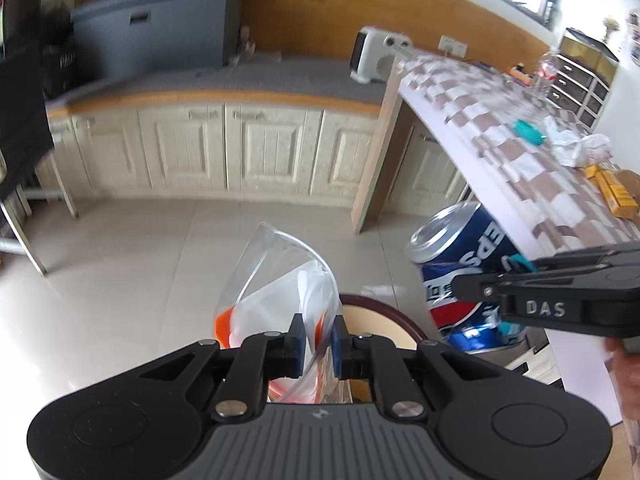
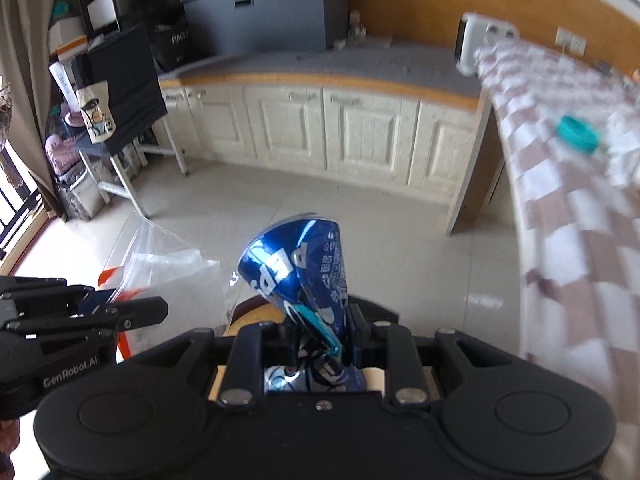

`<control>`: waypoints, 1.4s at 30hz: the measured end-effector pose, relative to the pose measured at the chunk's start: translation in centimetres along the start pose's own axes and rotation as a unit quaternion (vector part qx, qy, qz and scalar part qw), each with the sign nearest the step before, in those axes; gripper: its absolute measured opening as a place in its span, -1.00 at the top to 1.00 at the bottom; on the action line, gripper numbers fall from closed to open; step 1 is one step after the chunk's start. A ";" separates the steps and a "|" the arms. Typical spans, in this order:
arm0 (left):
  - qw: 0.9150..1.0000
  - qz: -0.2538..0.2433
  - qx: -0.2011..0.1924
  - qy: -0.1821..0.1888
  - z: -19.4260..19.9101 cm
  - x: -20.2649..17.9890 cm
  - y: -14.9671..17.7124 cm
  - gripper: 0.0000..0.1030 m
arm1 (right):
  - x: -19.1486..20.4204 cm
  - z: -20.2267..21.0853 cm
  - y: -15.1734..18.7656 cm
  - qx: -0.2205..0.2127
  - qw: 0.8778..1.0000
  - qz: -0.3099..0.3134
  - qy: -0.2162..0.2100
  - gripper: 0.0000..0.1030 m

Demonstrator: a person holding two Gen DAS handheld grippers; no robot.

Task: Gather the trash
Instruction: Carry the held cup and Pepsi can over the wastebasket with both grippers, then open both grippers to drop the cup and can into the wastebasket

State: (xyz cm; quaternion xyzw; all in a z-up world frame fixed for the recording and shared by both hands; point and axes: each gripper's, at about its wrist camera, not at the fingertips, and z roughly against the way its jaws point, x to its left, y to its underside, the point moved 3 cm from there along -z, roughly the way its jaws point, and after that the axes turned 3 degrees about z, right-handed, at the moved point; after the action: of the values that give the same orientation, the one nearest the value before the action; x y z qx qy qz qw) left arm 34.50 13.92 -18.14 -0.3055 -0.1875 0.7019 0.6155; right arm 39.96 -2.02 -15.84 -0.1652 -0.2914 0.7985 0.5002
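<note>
Right gripper (image 2: 320,332) has its fingers clamped on a crushed blue Pepsi can (image 2: 298,268), long axis running away from the camera, top end tilted up-left over the floor beside the checkered bench (image 2: 560,216). Left gripper (image 1: 316,336) is pinched tight on a clear bag (image 1: 280,280) with orange print. Gripper bodies read "DAS" and "GenRobot.AI".

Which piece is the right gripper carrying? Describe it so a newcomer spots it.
Start at the checkered table on the right. Just off its near edge, the right gripper pinches a crushed blue Pepsi can. It is the only metal item, beside the left gripper's clear plastic bag.
</note>
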 end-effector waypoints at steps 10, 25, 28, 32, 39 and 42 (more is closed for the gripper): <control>0.996 0.024 0.089 -0.009 -6.9 1.6 2.0 0.74 | -0.3 -8.4 1.9 0.101 0.993 -0.052 -0.033 0.54; 0.986 0.012 0.163 -0.021 -12.5 1.8 4.2 0.74 | -0.4 -13.4 4.1 0.171 0.983 -0.059 -0.029 0.51; 0.985 0.008 0.169 -0.023 -12.9 1.9 4.2 0.74 | -0.1 -13.4 4.0 0.170 0.984 -0.051 -0.033 0.46; 0.986 0.003 0.166 -0.028 -13.0 1.8 3.9 0.74 | 0.0 -13.1 4.2 0.172 0.984 -0.034 -0.028 0.45; 0.985 -0.016 0.170 -0.033 -13.1 1.4 3.2 0.74 | -0.7 -13.1 4.5 0.183 0.981 -0.054 -0.020 0.44; 0.985 -0.027 0.167 -0.033 -13.1 0.9 2.8 0.72 | -0.8 -12.6 4.9 0.186 0.981 -0.056 -0.017 0.43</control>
State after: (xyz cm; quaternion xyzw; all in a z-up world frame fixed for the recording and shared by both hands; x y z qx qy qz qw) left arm 41.01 12.84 -29.87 -0.1704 -0.0958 0.7164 0.6698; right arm 43.91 -0.55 -28.73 -0.0393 -0.1550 0.8119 0.5615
